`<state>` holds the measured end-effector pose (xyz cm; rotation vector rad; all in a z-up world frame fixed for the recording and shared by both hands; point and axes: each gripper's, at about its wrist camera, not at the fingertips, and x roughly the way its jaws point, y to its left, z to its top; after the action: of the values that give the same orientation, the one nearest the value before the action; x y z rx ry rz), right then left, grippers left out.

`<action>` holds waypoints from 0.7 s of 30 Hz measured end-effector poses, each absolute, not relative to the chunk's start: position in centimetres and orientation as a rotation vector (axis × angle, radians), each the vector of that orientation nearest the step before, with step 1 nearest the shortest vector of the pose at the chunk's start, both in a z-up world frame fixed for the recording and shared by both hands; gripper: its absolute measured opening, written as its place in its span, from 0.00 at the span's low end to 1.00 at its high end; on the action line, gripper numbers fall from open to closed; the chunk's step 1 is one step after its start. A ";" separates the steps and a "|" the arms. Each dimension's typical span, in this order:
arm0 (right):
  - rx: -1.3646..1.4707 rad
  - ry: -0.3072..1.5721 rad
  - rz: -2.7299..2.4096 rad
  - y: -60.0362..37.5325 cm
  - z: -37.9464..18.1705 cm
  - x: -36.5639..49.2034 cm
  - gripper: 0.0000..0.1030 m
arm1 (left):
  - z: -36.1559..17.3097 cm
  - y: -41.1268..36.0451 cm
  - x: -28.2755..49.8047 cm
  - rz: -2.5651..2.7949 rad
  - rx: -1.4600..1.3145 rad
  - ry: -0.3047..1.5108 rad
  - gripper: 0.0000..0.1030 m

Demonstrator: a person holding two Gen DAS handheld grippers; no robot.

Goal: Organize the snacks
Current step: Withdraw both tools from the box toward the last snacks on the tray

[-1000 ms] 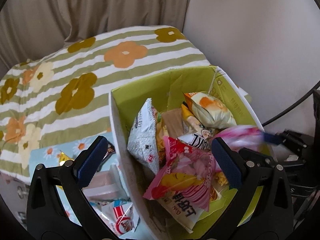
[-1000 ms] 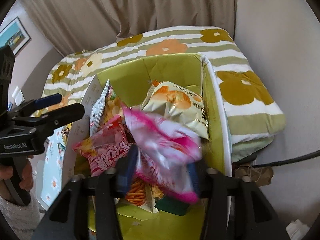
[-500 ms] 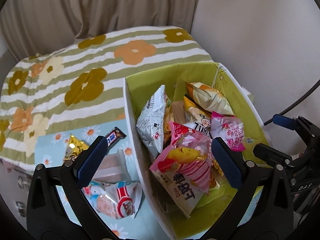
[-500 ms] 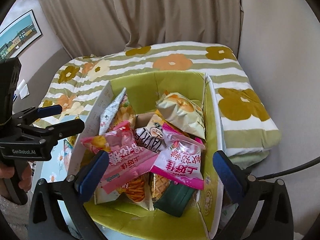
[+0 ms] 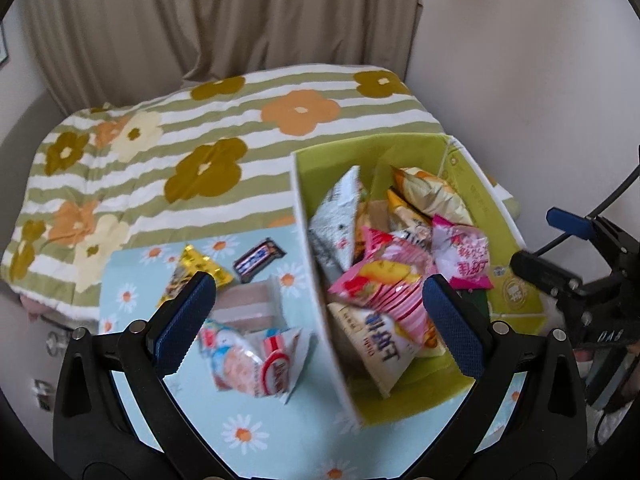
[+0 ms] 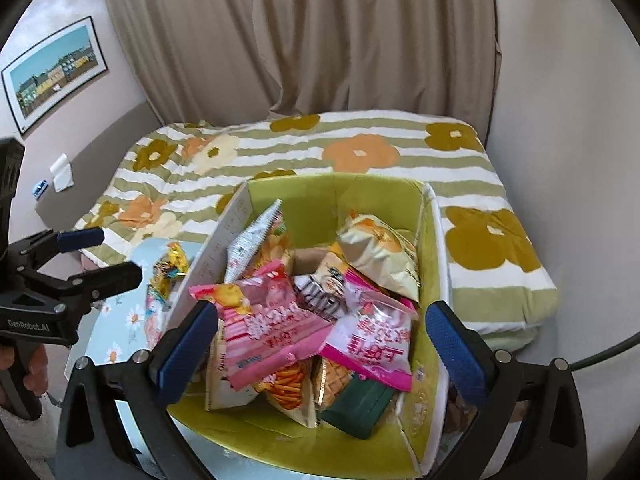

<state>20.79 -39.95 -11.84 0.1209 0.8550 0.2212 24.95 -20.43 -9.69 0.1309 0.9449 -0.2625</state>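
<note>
Released, the pink packet (image 6: 370, 344) lies in the green box (image 6: 434, 216); both my fingers spread wide, empty; four snacks (image 5: 256, 356) wait at nine o'clock.

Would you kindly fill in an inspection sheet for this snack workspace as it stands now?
Surface: blue daisy mat over a striped floral cover.
Job's things: green box heaped with snack packets, a pink packet on top; four packets loose on the mat beside it, including a gold packet and a dark bar.
Clutter: nothing seen.
Grippers: left gripper open and empty above the box's left wall; right gripper open and empty above the box.
Cables: black cable at the right wall.
Surroundings: beige curtain, framed picture.
</note>
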 end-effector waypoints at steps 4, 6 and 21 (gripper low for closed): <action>0.137 0.848 0.245 -39.3 -11.3 20.5 1.00 | -9.1 -17.6 23.9 -0.218 0.121 0.936 0.99; 0.108 0.830 0.242 -38.4 -10.5 20.2 1.00 | -8.7 -15.8 23.4 -0.201 0.103 0.927 0.99; 0.135 0.784 0.199 -25.8 -8.8 19.5 1.00 | -8.8 -1.0 24.5 -0.190 0.088 0.928 0.99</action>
<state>19.50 -25.80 -8.78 0.1345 0.7838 0.1989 24.46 -0.97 -8.85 0.0883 0.9285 -0.1900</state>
